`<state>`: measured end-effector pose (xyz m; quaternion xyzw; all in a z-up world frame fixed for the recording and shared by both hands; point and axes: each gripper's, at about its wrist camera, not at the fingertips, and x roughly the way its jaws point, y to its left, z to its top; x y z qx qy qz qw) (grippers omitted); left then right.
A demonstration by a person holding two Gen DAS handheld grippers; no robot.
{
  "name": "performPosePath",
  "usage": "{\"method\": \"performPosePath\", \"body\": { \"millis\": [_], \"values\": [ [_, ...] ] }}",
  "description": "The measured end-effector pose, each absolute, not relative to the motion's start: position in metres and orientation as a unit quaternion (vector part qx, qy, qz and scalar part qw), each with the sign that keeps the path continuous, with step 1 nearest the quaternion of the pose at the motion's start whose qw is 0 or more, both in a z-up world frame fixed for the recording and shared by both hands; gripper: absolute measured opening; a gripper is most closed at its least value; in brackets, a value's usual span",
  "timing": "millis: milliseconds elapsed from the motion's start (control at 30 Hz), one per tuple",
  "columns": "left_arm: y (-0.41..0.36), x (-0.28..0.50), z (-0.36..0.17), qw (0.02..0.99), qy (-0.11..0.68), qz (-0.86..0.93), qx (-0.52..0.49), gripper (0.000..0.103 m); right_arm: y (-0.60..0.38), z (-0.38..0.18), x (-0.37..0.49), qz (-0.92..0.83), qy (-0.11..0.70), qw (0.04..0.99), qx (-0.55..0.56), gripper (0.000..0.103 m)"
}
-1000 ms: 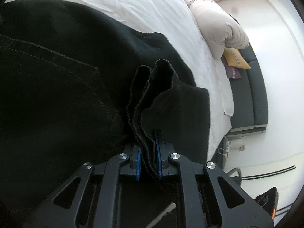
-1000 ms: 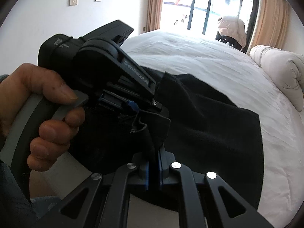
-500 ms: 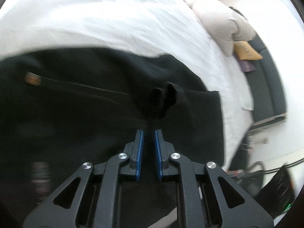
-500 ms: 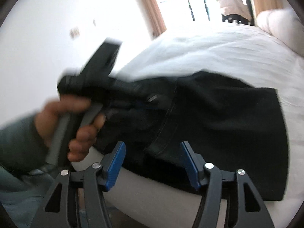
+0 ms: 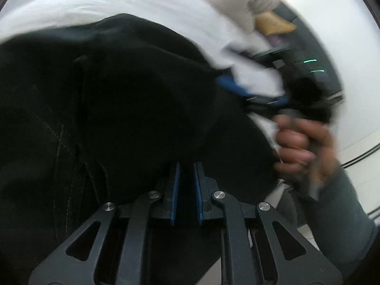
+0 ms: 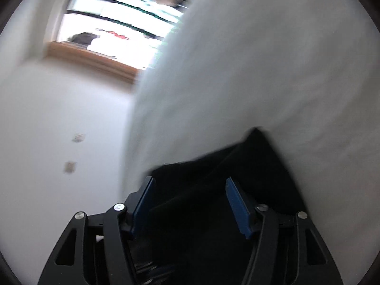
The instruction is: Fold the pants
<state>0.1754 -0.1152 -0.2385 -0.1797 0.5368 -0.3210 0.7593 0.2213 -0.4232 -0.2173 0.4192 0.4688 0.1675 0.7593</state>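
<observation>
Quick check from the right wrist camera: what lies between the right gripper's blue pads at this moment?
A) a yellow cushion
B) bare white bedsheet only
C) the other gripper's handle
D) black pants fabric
D: in the right wrist view the black pants fill the gap between the spread blue pads of the right gripper, whose jaws are closing, while the white bed lies beyond.

Motion blur smears both views. In the left wrist view, the right gripper (image 5: 258,95), the hand (image 5: 301,147) holding it and the pillow (image 5: 237,2) lack sharp edges. The black pants (image 5: 118,95) run past the left edge; whether the left gripper (image 5: 186,178) clamps cloth cannot be determined. In the right wrist view, the window (image 6: 118,23) and wall outlets (image 6: 70,167) are unreadable.
</observation>
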Motion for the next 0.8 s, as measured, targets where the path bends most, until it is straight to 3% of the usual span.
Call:
{"method": "performPosePath", "body": {
  "millis": [33,100,267,333,367,400,433,467,567,733,767,800],
  "values": [
    [-0.11,0.176,-0.24,0.753,0.538,-0.323,-0.196,0.012,-0.426,-0.221,0.226,0.163,0.469,0.76,0.418,0.041],
    [-0.105,0.175,-0.237,0.752,0.54,-0.319,-0.204,0.012,-0.431,-0.213,0.226,0.157,0.464,0.768,0.413,0.042],
    [-0.102,0.162,-0.224,0.772,0.523,-0.31,-0.187,0.012,-0.439,-0.176,0.18,0.19,0.431,0.774,0.424,0.066],
    [-0.103,0.162,-0.229,0.773,0.529,-0.3,-0.184,0.012,-0.434,-0.183,0.144,0.212,0.425,0.758,0.446,0.084],
    [-0.101,0.164,-0.235,0.769,0.53,-0.299,-0.196,0.012,-0.43,-0.193,0.134,0.207,0.442,0.752,0.443,0.085],
    [-0.101,0.168,-0.241,0.764,0.529,-0.3,-0.215,0.012,-0.429,-0.207,0.124,0.187,0.469,0.749,0.43,0.076],
    [-0.098,0.169,-0.243,0.761,0.529,-0.301,-0.226,0.012,-0.434,-0.219,0.108,0.175,0.46,0.759,0.427,0.058],
    [-0.098,0.168,-0.243,0.757,0.53,-0.303,-0.232,0.012,-0.439,-0.221,0.1,0.172,0.442,0.767,0.431,0.055],
    [-0.096,0.168,-0.232,0.767,0.529,-0.29,-0.219,0.012,-0.458,-0.216,0.083,0.15,0.434,0.738,0.495,0.063],
    [-0.092,0.174,-0.227,0.778,0.525,-0.279,-0.204,0.012,-0.436,-0.199,0.085,0.217,0.435,0.738,0.468,0.081],
    [-0.089,0.17,-0.23,0.775,0.528,-0.281,-0.206,0.012,-0.432,-0.21,0.088,0.224,0.457,0.726,0.462,0.082],
    [-0.087,0.168,-0.232,0.774,0.526,-0.283,-0.209,0.012,-0.426,-0.222,0.091,0.218,0.478,0.726,0.444,0.07]
  ]
}}
